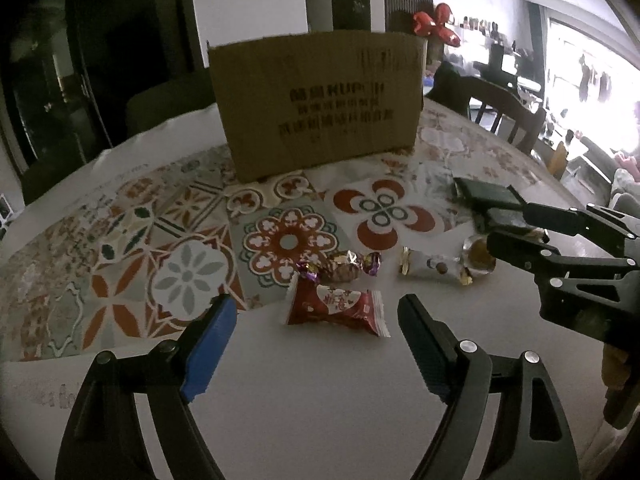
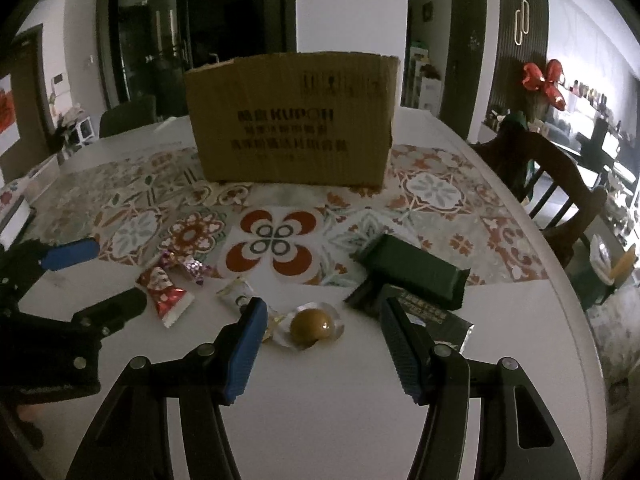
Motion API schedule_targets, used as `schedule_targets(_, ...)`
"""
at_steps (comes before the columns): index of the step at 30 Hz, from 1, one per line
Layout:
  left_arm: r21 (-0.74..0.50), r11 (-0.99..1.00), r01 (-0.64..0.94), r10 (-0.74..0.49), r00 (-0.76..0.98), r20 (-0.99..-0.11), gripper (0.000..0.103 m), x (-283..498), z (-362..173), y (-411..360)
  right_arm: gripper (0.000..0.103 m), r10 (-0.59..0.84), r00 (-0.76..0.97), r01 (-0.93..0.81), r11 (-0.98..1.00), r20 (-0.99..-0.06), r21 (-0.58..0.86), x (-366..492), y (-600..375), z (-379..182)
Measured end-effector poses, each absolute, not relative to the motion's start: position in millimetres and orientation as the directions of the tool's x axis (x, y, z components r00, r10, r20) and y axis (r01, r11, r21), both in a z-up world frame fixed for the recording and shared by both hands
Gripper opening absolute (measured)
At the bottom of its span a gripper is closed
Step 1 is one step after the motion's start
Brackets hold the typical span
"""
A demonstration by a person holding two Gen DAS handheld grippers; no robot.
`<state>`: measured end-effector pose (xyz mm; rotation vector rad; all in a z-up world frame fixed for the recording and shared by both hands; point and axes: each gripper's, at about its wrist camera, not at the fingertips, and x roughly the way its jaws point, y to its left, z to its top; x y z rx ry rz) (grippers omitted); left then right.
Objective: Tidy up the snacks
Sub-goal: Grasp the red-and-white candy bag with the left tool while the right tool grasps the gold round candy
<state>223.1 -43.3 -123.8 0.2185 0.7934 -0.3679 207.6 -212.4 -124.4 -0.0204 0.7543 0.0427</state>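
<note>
A red snack packet (image 1: 336, 308) lies on the white table just beyond the tips of my left gripper (image 1: 316, 312), which is open and touches nothing. Behind the packet rests a purple-foil candy (image 1: 346, 266), and to its right a white wrapped snack (image 1: 432, 266). In the right wrist view, a clear jelly cup with a brown ball (image 2: 312, 326) sits between the fingers of my right gripper (image 2: 322, 312); the pads stand apart from it. Two dark green packets (image 2: 412, 272) lie right of that cup. A cardboard box (image 2: 292, 120) stands upright at the back.
A patterned cloth (image 1: 160, 240) covers the table's far half under the box. The round table edge (image 2: 576, 320) curves close on the right, with a wooden chair (image 2: 560, 184) beyond it. Each gripper shows in the other's view: the right one (image 1: 510, 226), the left one (image 2: 108, 280).
</note>
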Motion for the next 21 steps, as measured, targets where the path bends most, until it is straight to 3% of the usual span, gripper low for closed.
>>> schedule_targets(16, 0.058, 0.906, 0.420, -0.227, 0.595, -0.771, 0.082, 244.3, -146.4, -52.0, 0.059, 0.041, 0.688, -0.035, 0.999, -0.725, 0.024, 223.5, -217.0, -142.5)
schedule_targets(21, 0.025, 0.906, 0.423, -0.245, 0.570, -0.784, 0.069, 247.5, -150.7, -53.9, 0.052, 0.054, 0.678, -0.031, 0.999, -0.733, 0.045, 224.3, -218.7, -146.0)
